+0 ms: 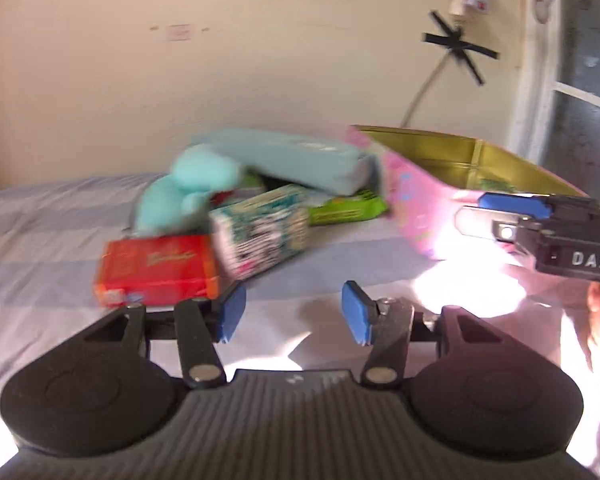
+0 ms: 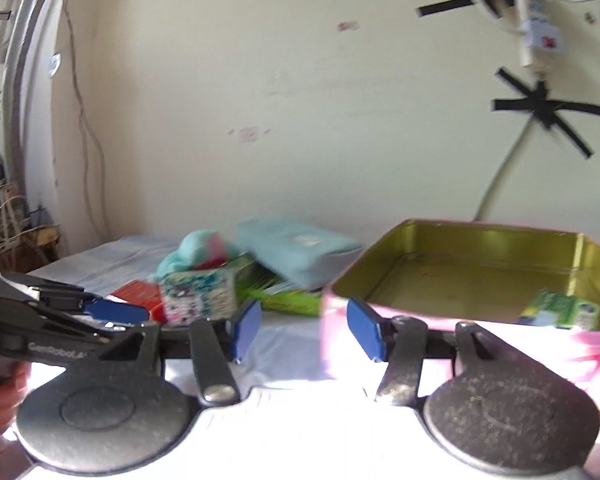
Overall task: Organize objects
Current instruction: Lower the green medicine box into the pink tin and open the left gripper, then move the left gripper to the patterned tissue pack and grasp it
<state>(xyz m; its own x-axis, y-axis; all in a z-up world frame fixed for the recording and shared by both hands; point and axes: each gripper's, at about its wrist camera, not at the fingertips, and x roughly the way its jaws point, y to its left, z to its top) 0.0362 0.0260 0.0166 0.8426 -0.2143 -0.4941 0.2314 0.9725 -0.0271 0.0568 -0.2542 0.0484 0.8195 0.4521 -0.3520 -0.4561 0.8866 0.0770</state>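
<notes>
Left wrist view: left gripper (image 1: 294,314) is hovering released, empty, over the bedsheet (image 1: 40,240). Blurred pile sitting left of the pink tin (image 1: 416,204): red box (image 1: 156,270), patterned box (image 1: 260,232), teal pouch (image 1: 296,160).

Right wrist view: right gripper (image 2: 300,330) is hanging released, empty, before the tin (image 2: 460,332); 1 green packet (image 2: 560,310) is lying inside, partly cut off.

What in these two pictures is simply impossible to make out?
- Print on the red box and patterned box: motion blur, both views.
- Green packet: mostly hidden behind the patterned box.
- Far corner of the pink tin: cut off by the right wrist view's edge.
</notes>
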